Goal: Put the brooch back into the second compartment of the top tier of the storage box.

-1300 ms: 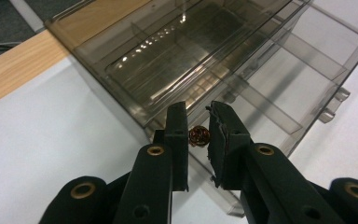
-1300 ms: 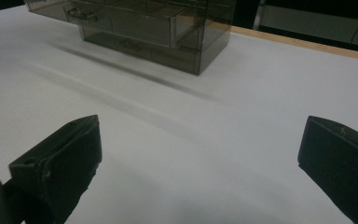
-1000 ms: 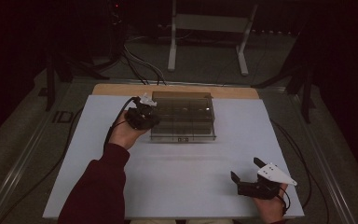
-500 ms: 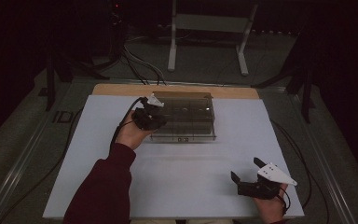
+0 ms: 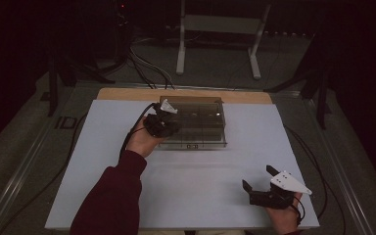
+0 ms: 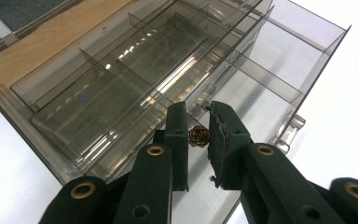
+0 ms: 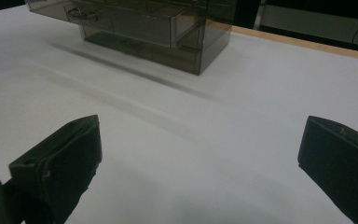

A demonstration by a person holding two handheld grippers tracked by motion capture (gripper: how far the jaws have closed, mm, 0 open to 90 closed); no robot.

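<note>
Small brass piece (image 6: 198, 136) pinched in left gripper (image 6: 199, 126) over open drawer (image 6: 242, 88); right gripper (image 5: 259, 180) open.

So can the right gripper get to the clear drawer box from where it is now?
Probably yes: the right gripper, jaws wide open, faces the drawer box across bare white table; nothing lies between them.

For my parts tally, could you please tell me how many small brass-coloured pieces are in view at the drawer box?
1. The brass-coloured piece is pinched between the left gripper jaws, above the smoky plastic drawer box. More could be hidden behind reflections in the compartments.
</note>
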